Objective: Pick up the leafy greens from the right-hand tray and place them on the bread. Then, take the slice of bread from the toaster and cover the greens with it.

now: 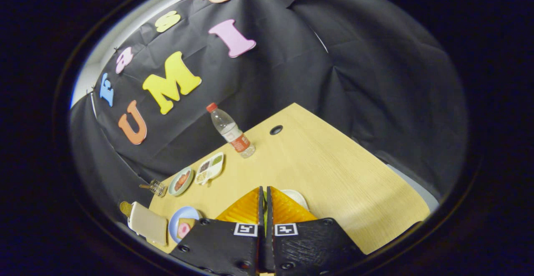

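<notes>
Carrying a sliver of pale green leaf [265, 219], apparently the leafy greens, the gripper [265, 196] has its jaws nearly together, the leaf pinched in the narrow slit between them; whether both press it cannot be confirmed. A white tray [298, 196] lies just beyond. Travel should stay level toward the blue round plate [177, 221] holding bread [186, 224], beside the cream toaster [147, 222], releasing only once centred above the slice.
</notes>
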The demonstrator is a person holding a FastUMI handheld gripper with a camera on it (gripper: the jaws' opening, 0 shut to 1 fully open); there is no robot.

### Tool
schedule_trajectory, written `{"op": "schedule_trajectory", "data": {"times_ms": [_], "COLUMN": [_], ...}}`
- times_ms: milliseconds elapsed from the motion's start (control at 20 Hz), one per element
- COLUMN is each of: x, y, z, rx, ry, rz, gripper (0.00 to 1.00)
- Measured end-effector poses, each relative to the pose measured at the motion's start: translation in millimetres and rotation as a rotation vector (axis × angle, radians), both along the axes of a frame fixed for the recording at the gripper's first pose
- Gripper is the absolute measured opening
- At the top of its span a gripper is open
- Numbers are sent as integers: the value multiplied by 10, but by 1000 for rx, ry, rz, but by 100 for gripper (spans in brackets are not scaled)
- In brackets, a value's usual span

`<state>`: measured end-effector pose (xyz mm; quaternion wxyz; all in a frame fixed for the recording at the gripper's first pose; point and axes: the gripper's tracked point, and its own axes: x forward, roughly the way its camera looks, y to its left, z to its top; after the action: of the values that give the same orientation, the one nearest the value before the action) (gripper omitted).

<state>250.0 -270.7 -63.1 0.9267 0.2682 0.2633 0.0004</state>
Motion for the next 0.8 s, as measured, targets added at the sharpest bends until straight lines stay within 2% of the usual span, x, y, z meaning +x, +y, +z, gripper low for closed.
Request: {"op": "schedule_trajectory", "data": {"times_ms": [450, 800], "x": [-128, -81], "y": [682, 1834], "z": [638, 924], "rx": [-77, -100], "ry": [-103, -169], "rz": [28, 122], "gripper": [0, 0]}}
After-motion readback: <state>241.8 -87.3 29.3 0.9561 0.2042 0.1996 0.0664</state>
